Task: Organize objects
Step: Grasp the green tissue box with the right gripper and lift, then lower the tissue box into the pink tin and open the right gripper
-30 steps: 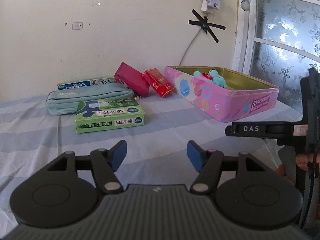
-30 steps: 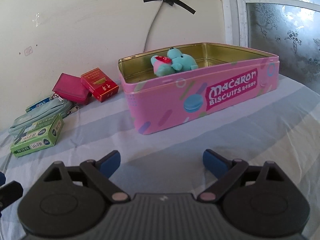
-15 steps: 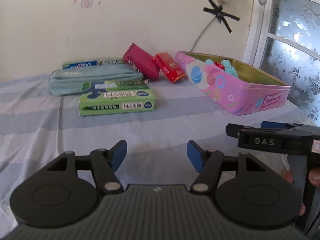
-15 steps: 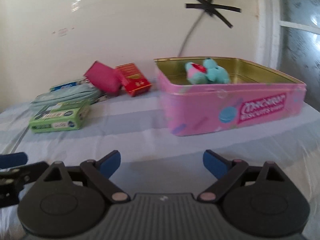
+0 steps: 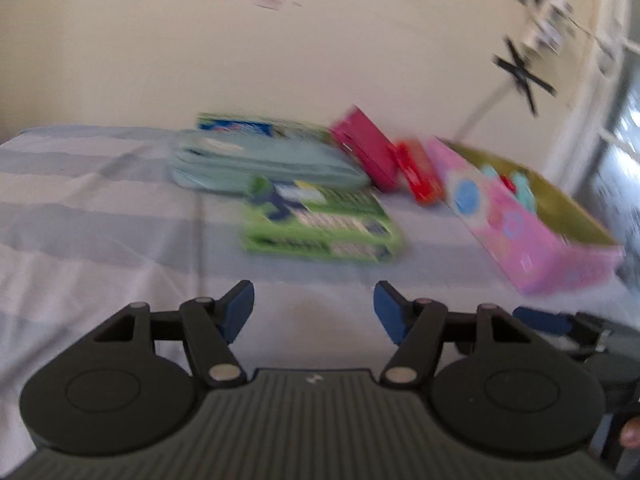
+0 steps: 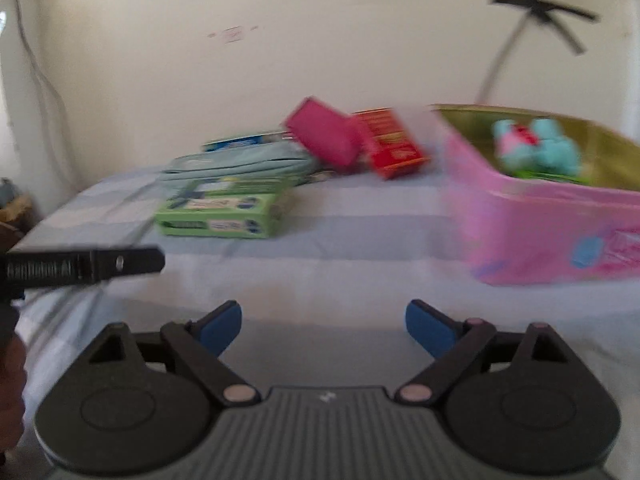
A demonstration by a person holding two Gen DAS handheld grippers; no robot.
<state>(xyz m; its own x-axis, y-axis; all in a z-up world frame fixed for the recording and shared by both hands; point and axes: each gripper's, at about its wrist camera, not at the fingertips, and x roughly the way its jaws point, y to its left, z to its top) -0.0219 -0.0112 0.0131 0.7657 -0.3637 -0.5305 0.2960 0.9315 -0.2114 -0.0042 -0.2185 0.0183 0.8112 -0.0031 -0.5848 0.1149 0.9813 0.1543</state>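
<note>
Both views are motion-blurred. Left gripper sits at 6 o'clock of its view, jaws apart with nothing between them, only striped cloth under the gap. Right gripper is also at 6 o'clock in its own view, jaws spread wide and empty. Green box lies flat at about 12 o'clock from the left gripper, well apart from the blue pads. Just behind it is a pale blue pouch, with a blue-and-white flat pack behind that, near the wall. At 1 o'clock a magenta wallet leans tilted, a red pack just beside it — whether they touch I cannot tell. Pink tin stands open at 2 o'clock, with a teal plush lying inside it. In the right view the tin is at 2 o'clock, the green box at 11 o'clock, and the left gripper's dark finger pokes in at 9 o'clock. Black tape crosses sit on the wall at upper right.
</note>
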